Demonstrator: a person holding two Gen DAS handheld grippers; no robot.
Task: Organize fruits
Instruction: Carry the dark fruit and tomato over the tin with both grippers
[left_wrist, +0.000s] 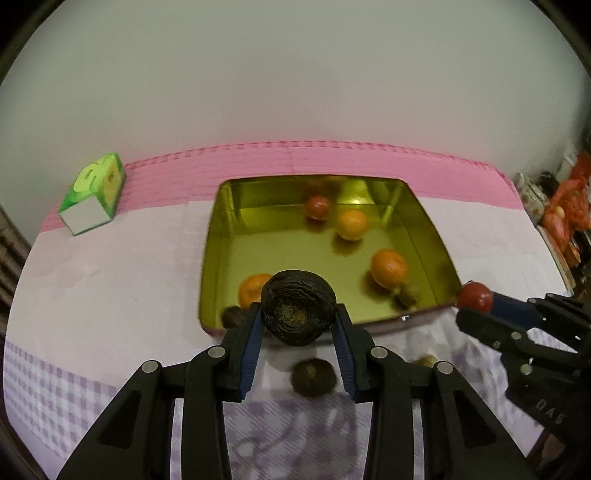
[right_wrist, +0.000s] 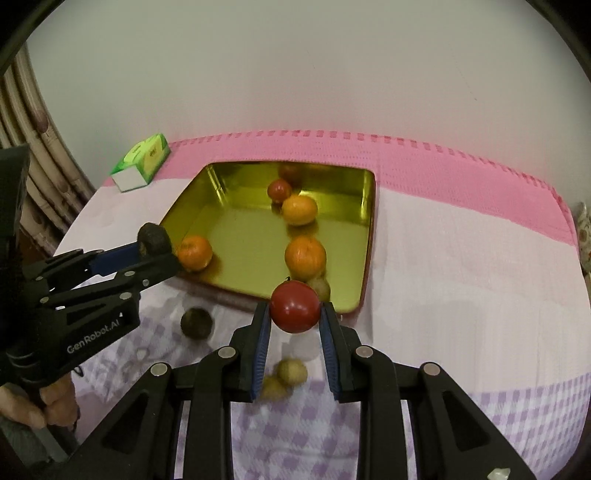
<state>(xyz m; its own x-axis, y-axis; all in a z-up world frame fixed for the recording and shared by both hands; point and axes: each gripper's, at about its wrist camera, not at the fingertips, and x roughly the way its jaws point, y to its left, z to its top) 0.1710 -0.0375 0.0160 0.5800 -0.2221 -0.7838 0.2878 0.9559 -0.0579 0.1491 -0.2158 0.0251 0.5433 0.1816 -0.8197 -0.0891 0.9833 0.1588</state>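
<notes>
My left gripper (left_wrist: 298, 314) is shut on a dark wrinkled fruit (left_wrist: 297, 306), held above the near edge of the gold tray (left_wrist: 221, 236). My right gripper (right_wrist: 294, 308) is shut on a red fruit (right_wrist: 294, 306) over the tray's (right_wrist: 365, 229) near right corner. In the tray lie three orange fruits (right_wrist: 305, 256), a small red fruit (right_wrist: 279, 189) and a small greenish fruit (right_wrist: 320, 288). On the cloth before the tray sit another dark fruit (right_wrist: 196, 322) and two small yellowish fruits (right_wrist: 291, 371). The right gripper (left_wrist: 476, 299) also shows in the left wrist view, the left gripper (right_wrist: 155, 242) in the right wrist view.
A green tissue box (left_wrist: 94, 192) stands at the table's back left on the pink cloth. A pale wall closes the back. Cluttered red items (left_wrist: 565, 206) sit past the table's right edge. A person's hand (right_wrist: 22, 406) holds the left gripper's handle.
</notes>
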